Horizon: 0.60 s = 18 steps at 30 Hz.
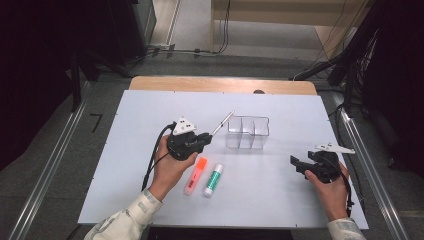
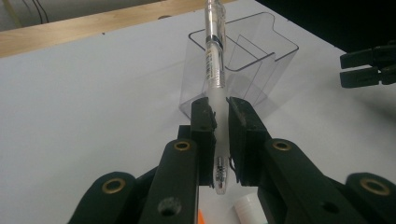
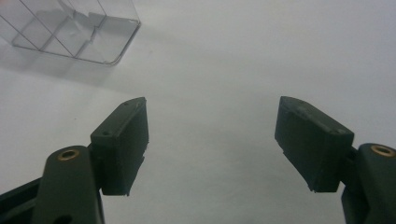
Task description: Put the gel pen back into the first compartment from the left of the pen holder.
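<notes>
Pen point(image 2: 214, 70): top cut by upper edge of left gripper view; stretch between jaws hidden by pads; print on barrel too small to read. Orange marker point(image 2: 201, 218) and white cap point(image 2: 246, 210) below jaws, cut by bottom edge. Organizer point(image 3: 70, 28) ahead-left of right jaws: cut by top and left edges; compartment contents unclear through glare.

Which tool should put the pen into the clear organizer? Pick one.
Left. The left tool already clamps the pen, aimed at the clear organizer; the right tool stands open, farther off.
</notes>
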Tool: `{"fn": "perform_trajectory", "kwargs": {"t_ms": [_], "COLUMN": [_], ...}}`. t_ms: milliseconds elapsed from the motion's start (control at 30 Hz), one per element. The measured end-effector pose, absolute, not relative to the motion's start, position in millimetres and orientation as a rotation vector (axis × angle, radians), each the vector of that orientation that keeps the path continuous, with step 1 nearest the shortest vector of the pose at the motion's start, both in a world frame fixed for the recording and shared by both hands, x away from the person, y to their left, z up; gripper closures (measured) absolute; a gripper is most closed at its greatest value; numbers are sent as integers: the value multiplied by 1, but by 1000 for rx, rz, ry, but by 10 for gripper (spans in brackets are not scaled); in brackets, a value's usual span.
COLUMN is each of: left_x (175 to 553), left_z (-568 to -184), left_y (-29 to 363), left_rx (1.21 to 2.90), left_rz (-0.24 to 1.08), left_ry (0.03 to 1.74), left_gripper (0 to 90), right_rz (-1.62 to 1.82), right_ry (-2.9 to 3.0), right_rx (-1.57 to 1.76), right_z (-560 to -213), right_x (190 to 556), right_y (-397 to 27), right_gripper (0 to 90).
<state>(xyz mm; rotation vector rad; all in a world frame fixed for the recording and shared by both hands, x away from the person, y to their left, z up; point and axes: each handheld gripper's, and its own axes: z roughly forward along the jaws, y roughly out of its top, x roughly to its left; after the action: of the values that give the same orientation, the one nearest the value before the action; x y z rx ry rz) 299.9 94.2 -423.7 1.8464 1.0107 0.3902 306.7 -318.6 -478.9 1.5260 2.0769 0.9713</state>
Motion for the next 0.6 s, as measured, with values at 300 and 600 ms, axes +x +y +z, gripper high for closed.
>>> {"fn": "perform_trajectory", "kwargs": {"t_ms": [300,600], "left_x": [300,300], "left_z": [-421,-421], "left_y": [92,92], "left_rx": [1843,1835], "left_rz": [394,391], "left_ry": [1004,1008], "left_gripper": [810,809], "right_rz": [970,970], "right_ry": [2079,2082], "right_rx": [1528,1526], "right_z": [-479,-479], "right_x": [307,307], "right_y": [-319,-319], "right_gripper": [245,244]}}
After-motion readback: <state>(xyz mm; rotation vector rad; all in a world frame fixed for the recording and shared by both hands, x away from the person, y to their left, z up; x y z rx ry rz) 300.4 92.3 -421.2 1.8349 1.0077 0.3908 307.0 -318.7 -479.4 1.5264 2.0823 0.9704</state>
